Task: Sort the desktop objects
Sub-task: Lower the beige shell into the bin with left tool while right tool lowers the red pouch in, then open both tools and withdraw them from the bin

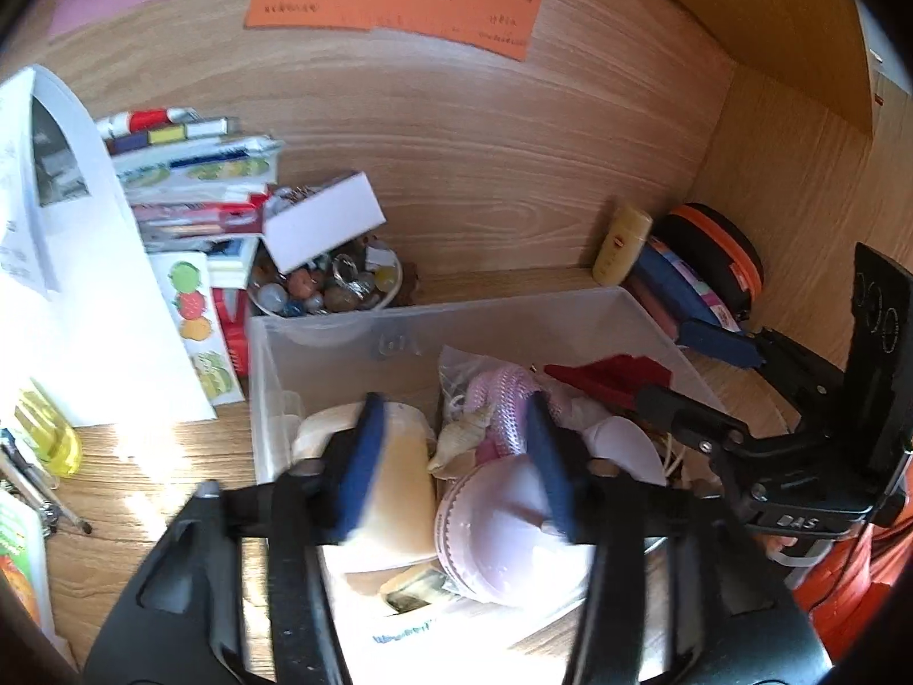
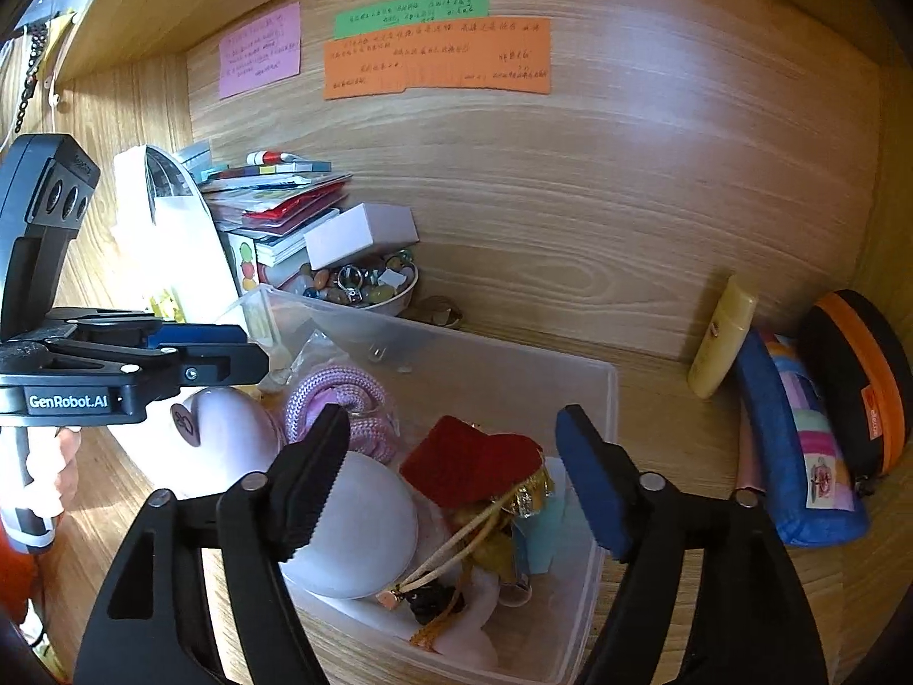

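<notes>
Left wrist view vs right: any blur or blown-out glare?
Left wrist view: the left hand-held gripper is motion-smeared, and sunlight blows out the white paper. Right wrist view: sharp, with only soft sheen on the wood back panel.

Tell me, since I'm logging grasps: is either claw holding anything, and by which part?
Nothing is held. The left claw and right claw both stand open above the clear bin.

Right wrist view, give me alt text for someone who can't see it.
An open right gripper hovers over a clear plastic bin holding a red tasselled pouch, pink crochet and white round cases. The left gripper reaches in from the left.
</notes>
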A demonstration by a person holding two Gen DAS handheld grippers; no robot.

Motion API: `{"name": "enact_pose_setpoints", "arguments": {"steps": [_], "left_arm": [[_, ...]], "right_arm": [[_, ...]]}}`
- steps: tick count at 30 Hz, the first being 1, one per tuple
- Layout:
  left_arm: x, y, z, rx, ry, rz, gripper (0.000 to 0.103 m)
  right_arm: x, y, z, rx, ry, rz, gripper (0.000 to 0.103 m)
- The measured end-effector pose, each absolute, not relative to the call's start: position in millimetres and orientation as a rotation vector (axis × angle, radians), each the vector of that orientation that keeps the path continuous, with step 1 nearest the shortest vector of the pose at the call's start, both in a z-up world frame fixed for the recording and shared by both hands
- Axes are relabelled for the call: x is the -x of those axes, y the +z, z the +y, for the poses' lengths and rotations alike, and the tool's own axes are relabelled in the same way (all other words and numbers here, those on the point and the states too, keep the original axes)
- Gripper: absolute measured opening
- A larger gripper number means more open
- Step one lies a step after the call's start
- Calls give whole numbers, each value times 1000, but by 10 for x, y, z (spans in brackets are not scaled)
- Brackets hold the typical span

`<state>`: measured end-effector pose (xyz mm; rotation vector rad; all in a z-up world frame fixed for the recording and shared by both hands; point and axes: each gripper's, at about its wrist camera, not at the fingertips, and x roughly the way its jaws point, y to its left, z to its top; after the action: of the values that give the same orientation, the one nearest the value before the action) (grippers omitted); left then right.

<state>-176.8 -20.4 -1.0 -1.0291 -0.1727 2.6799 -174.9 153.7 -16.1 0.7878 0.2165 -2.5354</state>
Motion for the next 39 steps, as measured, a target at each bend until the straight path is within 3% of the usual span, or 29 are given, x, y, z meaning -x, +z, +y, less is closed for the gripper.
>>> {"name": "enact_pose_setpoints", "arguments": {"steps": [3, 7, 13, 18, 33, 39], "left_arm": [[1711, 30, -201, 998, 2694, -169, 68], [1656, 70, -189, 982, 2718, -156, 87], [1546, 149, -181, 958, 2791, -114, 88], [1411, 221, -197, 930, 2812, -112, 91], [863, 307, -89, 892, 2850, -56, 93], [572, 350, -92, 865, 2872, -122, 93]], "right_arm": [[1744, -140, 1542, -796, -2515, 211, 83], [1721, -119, 1529, -798, -2514, 237, 84], [1611, -42, 1556, -769, -2541, 272, 87], [1405, 73, 1626, -701, -2573, 305, 96], [848, 174, 1769, -639, -2603, 284, 98], [694, 200, 1828, -633, -2597, 218, 98]]}}
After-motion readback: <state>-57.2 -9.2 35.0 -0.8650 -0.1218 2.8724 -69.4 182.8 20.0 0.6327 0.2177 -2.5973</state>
